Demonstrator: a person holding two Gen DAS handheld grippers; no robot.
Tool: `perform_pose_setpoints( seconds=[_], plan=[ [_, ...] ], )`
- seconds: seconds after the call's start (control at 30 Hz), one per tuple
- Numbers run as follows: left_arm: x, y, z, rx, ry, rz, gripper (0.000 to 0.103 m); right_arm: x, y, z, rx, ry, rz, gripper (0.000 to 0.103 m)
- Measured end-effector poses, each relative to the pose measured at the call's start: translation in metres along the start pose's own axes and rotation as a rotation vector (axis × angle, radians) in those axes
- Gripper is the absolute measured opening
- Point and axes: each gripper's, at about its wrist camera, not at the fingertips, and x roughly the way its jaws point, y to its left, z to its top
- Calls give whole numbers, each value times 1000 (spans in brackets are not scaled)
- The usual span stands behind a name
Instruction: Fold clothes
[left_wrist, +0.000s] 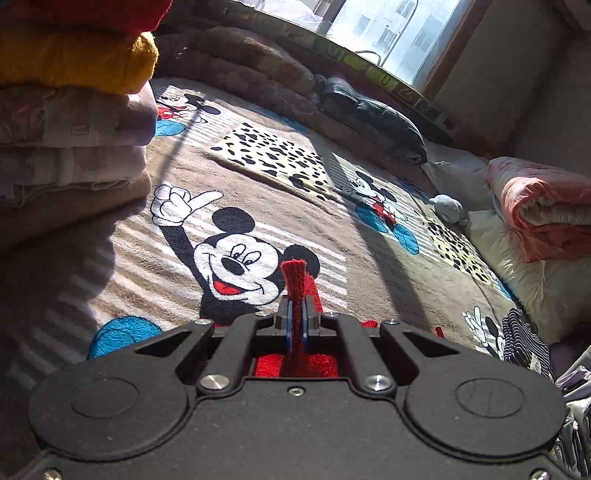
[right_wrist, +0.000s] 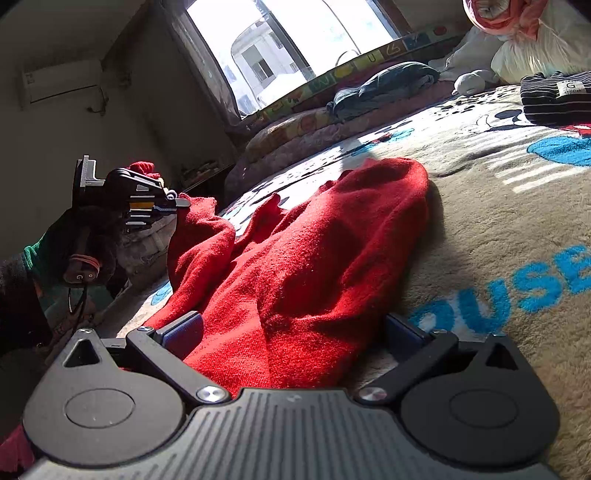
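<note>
One view only: spread right tool (right_wrist: 291, 332).

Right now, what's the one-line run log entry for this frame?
left hand-held gripper: shut on red garment | right hand-held gripper: open, straddling garment | garment: crumpled on blanket, unfolded

Hard daylight is coming in through the window (left_wrist: 391, 33), blowing out to near white in both views. Sun patches are lying across the cartoon blanket (left_wrist: 258, 206), with long dark shadow bands cutting diagonally over it. The folded stack (left_wrist: 70, 122) at left is casting a deep shadow. In the right wrist view the wall (right_wrist: 74, 122) is sitting dim and the red garment (right_wrist: 314, 258) is glowing saturated, its folds shading dark. Fisheye bending is curving the edges; the corners are vignetting black. Near housings are looking slightly soft.
</note>
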Motion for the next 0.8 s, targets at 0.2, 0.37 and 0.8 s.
perform_pose_setpoints(
  seconds=[0.2,0.37,0.8],
  plan=[
    [-38,18,7,15,-50,43,2,-1,0,0,5,-8,5,101],
    [-63,41,10,27,-75,101,2,-1,-2,0,12,-15,12,101],
    [-97,99,-5,-2,-90,203,2,-3,-3,0,25,-23,25,101]
  ],
)
